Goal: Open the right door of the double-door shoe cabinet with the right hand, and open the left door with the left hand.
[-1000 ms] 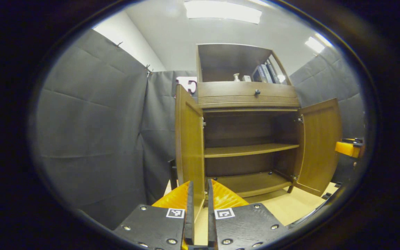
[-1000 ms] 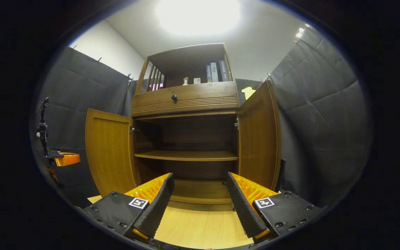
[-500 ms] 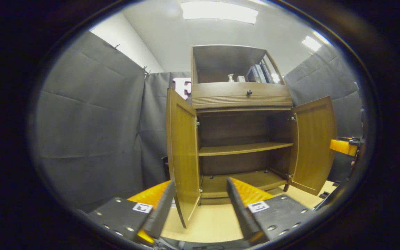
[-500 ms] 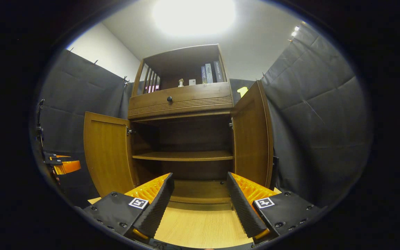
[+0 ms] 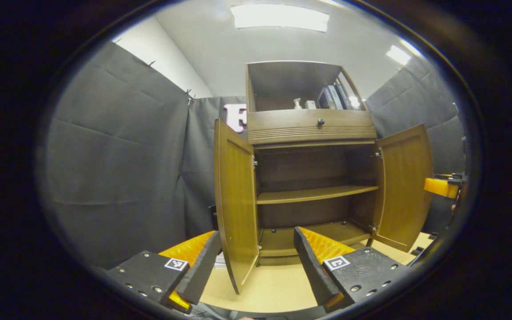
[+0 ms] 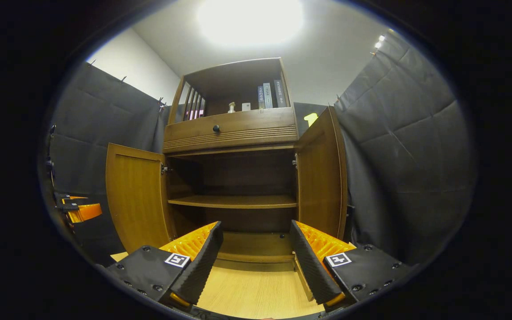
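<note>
Left tool (image 5: 256, 266): I see my fingers spread wide and holding nothing; the lower front edge of the left door (image 5: 236, 209) stands in the gap between them, touching neither.
Right tool (image 6: 256, 262): I see it spread wide as well, gripping nothing, aimed at the cabinet's open lower bay.
Other tool seen far off: in the left gripper view the right tool shows at the right edge, past the right door (image 5: 405, 186); in the right gripper view the left tool (image 6: 76, 209) shows at the left edge, beside the left door (image 6: 136, 200).
Left door: swung out wide, edge-on toward my left camera, hinged at the cabinet's left side.
Right door (image 6: 322, 178): swung out wide too, standing near my right tool's right finger (image 6: 311, 262); I cannot tell if they touch.
Shoe cabinet (image 6: 234, 133): both lower doors open, its middle shelf (image 6: 234, 201) and bottom board bare.
Drawer (image 5: 311, 124): shut, with a dark round knob (image 5: 320, 121), just above the open bay.
Top niche: books (image 6: 269, 94) stand upright at its right side, small pale items beside them.
Floor (image 6: 256, 293): pale wood under my tools.
</note>
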Demonstrator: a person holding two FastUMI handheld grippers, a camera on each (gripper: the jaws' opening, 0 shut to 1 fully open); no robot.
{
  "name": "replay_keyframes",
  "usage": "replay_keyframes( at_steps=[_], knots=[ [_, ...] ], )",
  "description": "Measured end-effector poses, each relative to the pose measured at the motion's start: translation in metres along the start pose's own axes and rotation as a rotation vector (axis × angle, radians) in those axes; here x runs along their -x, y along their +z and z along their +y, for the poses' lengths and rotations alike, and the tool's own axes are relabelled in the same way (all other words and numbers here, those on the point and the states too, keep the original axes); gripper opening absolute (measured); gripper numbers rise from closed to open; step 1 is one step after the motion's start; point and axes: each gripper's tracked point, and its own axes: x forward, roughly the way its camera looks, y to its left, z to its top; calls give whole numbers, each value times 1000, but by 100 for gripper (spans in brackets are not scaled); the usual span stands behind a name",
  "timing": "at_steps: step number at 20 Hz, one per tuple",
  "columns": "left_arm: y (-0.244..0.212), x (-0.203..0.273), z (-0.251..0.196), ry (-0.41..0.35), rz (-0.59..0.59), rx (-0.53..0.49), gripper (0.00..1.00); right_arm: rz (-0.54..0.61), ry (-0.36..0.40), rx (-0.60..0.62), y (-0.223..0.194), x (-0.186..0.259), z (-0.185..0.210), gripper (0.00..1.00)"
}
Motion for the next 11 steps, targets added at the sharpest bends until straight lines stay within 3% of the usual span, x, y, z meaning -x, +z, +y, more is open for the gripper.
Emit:
replay_keyframes(
  at_steps=[11],
  knots=[
    [3, -3, -1, -6, -31, -8, 95, -1, -6, 9, 3, 0, -6, 92]
  ],
)
